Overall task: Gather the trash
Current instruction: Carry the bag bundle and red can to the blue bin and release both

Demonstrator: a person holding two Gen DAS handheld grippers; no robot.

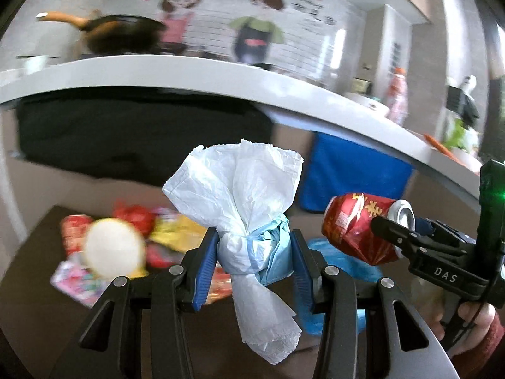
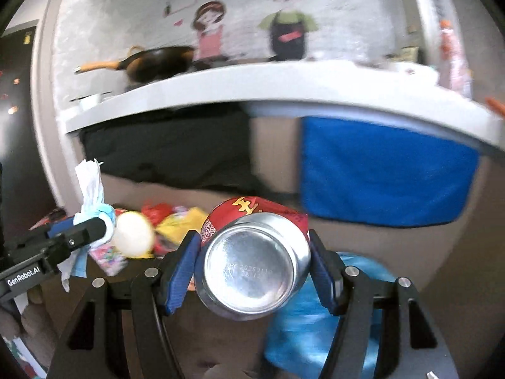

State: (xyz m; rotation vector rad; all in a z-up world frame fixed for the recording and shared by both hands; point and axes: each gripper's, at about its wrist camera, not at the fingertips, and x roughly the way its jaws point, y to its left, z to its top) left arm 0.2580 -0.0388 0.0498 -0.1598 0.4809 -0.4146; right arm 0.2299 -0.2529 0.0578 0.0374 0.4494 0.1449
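**Both grippers loaded, trash held clear of the pile**

My left gripper (image 1: 255, 254) is clamped on a wad (image 1: 252, 221) of white tissue and pale blue wrap, the blue pads (image 1: 206, 265) pressing it at its waist. I hold it there because that is its narrowest, firmest part; the loose ends would slip. The white top fans upward above the jaws and a thin white tail hangs below them.

My right gripper (image 2: 254, 262) is closed around a can (image 2: 252, 262), its pads against the two sides of the barrel. The can lies along the fingers with its silver base facing the camera, so the grip falls across the round body — the only part that gives two opposed sides. From the left view the same can (image 1: 356, 230) shows red with gold and white print and is badly crumpled near the middle, its silver end pointing away to the right. A date code is stamped on the base; I cannot read it surely.

Both pieces are in the air, well above the dark table (image 1: 38, 252), which I judge keeps them from dragging through what is left to collect. On that table sits the rest: a pale round thing (image 1: 113, 246), too blurred to name, and red, yellow and pink wrappers (image 1: 170, 230) around it. A blue bag (image 2: 303, 315) lies just beneath the can — I take it for the place the trash is meant to go, though its mouth is not visible.
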